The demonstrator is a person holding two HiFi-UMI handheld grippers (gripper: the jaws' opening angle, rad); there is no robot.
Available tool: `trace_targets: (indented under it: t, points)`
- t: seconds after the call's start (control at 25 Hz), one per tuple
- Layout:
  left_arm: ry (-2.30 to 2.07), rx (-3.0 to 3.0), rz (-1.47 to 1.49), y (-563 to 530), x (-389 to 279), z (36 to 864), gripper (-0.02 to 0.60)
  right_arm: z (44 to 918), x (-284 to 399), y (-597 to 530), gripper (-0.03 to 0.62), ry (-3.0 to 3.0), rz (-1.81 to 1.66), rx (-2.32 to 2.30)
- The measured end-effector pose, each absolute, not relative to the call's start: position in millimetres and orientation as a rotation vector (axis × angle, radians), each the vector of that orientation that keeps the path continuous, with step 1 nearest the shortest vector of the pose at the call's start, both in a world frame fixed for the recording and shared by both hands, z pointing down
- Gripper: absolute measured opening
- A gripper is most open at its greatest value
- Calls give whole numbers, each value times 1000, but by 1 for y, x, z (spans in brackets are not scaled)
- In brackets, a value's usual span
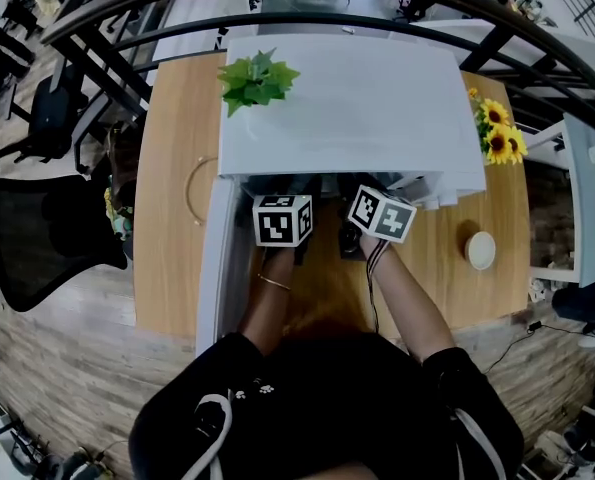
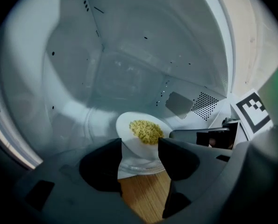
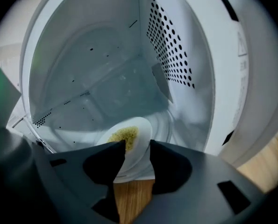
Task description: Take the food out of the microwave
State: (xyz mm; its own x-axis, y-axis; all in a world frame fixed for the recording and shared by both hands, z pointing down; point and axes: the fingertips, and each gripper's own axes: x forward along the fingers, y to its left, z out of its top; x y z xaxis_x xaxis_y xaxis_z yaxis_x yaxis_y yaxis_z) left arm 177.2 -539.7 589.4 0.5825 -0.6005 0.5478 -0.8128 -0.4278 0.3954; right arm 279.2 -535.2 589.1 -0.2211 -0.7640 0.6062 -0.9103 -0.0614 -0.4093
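White round glazed plate (image 2: pixel 138 150) of yellow crumbly food (image 2: pixel 147 131) sits inside white box microwave (image 1: pixel 347 108) | left gripper (image 2: pixel 139 143), right gripper (image 3: pixel 138 146): jaws apart, plate's near rim between them | likely stiff, slick, breakable, fairly light | pinch the rim either side, keep level

The near rim of the plate (image 2: pixel 129 135) was covered by the jaws in both gripper views; contact was indeterminable. In the head view, it was concealed under the microwave (image 1: pixel 347 108).

One microwave (image 1: pixel 347 108), one plate (image 2: pixel 131 147), one green plant (image 1: pixel 257 80), one sunflower bunch (image 1: pixel 497 133).
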Motion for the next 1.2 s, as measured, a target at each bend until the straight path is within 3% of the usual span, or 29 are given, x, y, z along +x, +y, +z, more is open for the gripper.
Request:
trace_targets:
  t: [0.8, 1.2]
  points:
    - [-1176, 2113, 402, -495, 167, 592, 224, 589, 286, -495, 167, -2063, 1290, 1797]
    - [-1125, 2011, 295, -480, 161, 601, 222, 600, 285, -477, 156, -2105, 1679, 1800]
